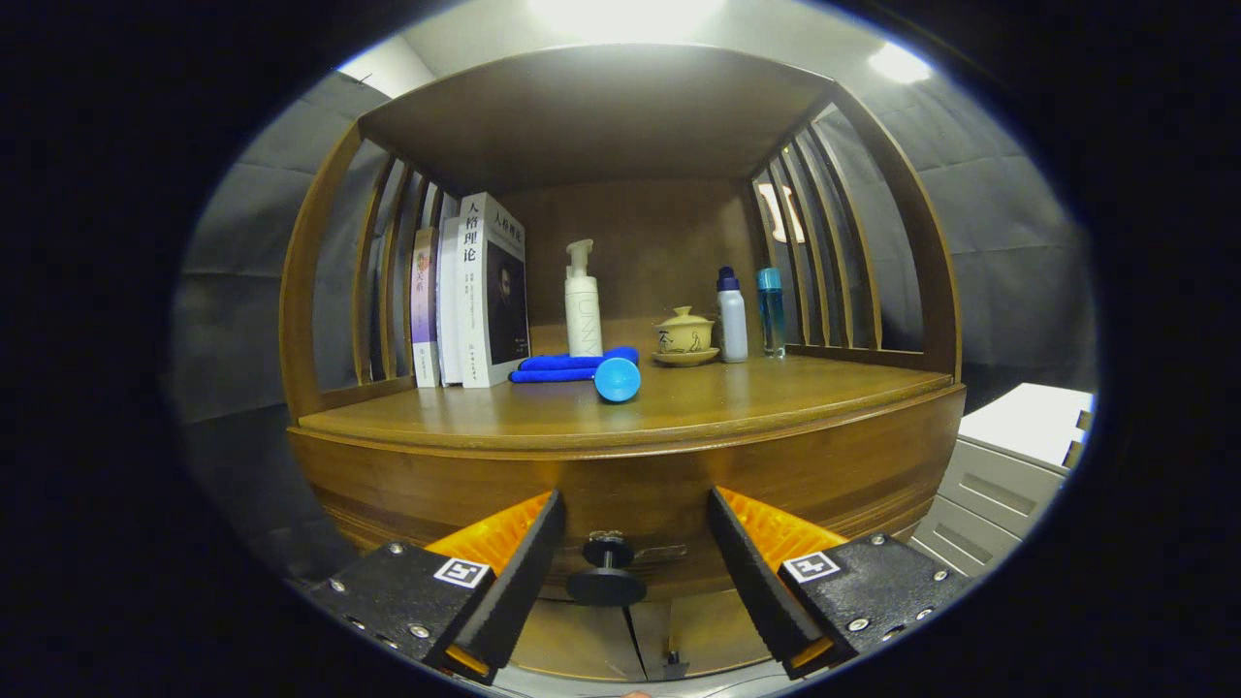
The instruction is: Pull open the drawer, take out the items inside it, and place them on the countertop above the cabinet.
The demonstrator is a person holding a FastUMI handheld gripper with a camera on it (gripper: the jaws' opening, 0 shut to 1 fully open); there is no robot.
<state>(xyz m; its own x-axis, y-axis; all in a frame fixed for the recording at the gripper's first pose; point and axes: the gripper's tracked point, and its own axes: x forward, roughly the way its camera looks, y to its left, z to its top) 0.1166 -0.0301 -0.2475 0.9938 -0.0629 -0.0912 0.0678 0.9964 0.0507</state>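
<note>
My gripper [635, 543] is level and pointed straight ahead, jaws spread wide. The left finger [514, 572] angles in from the lower left, the right finger [756, 572] mirrors it from the lower right, and there's a broad gap between their tips. Nothing is pinched: both inner faces are bare, touching nothing. The two fingers sit even with each other, neither one leading.
</note>
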